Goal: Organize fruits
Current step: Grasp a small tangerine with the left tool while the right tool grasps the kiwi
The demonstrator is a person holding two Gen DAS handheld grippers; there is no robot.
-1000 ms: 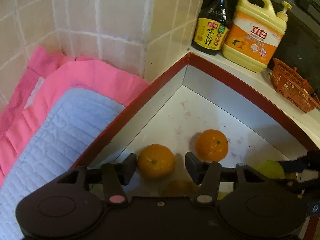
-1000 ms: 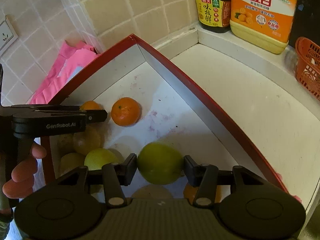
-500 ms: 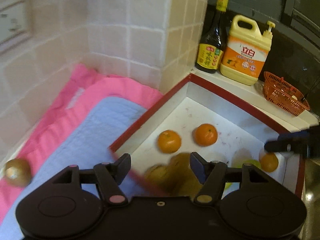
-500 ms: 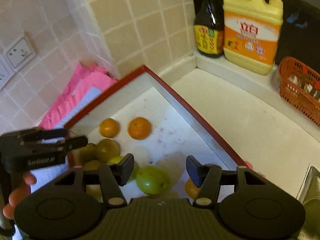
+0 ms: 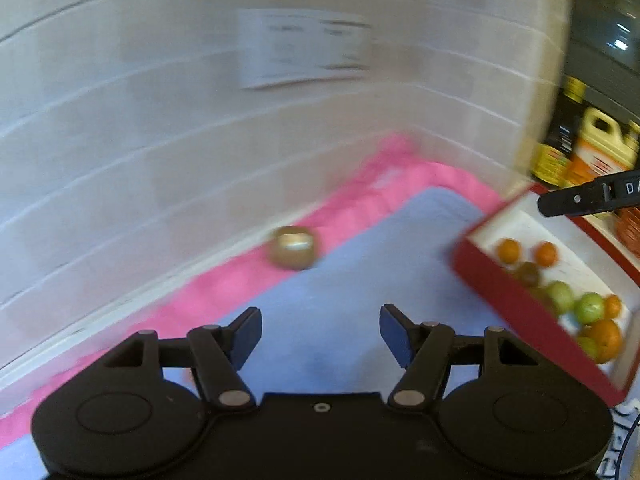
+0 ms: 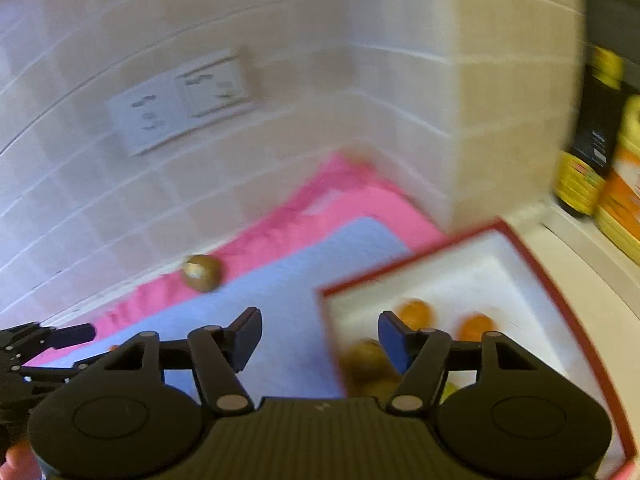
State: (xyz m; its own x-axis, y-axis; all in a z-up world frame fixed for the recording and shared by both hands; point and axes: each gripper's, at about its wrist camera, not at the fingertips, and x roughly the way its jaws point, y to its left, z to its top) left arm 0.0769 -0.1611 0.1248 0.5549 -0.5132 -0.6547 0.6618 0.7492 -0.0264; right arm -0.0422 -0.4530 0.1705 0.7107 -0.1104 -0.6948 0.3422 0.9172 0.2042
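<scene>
A brownish round fruit (image 5: 294,247) lies alone on the pink cloth (image 5: 240,280) by the tiled wall, also in the right wrist view as the brownish fruit (image 6: 201,272). My left gripper (image 5: 320,330) hovers open over the pale blue mat (image 5: 340,288), nothing between its fingers. A red-rimmed white box (image 5: 516,304) at the right holds several oranges and green fruits. My right gripper (image 6: 320,332) straddles the box's (image 6: 472,276) left corner, its jaws opening and empty. Both views are blurred.
A tiled wall with a white socket plate (image 6: 180,106) rises behind the cloth. A dark sauce bottle (image 6: 596,120) and a yellow detergent jug (image 5: 604,148) stand on the counter at the far right. The other gripper's tip (image 5: 584,200) juts in above the box.
Both grippers pulled back and swung left, away from the box toward the mat. The right gripper let go of the green fruit, which stayed in the box. The lone brownish fruit came into view.
</scene>
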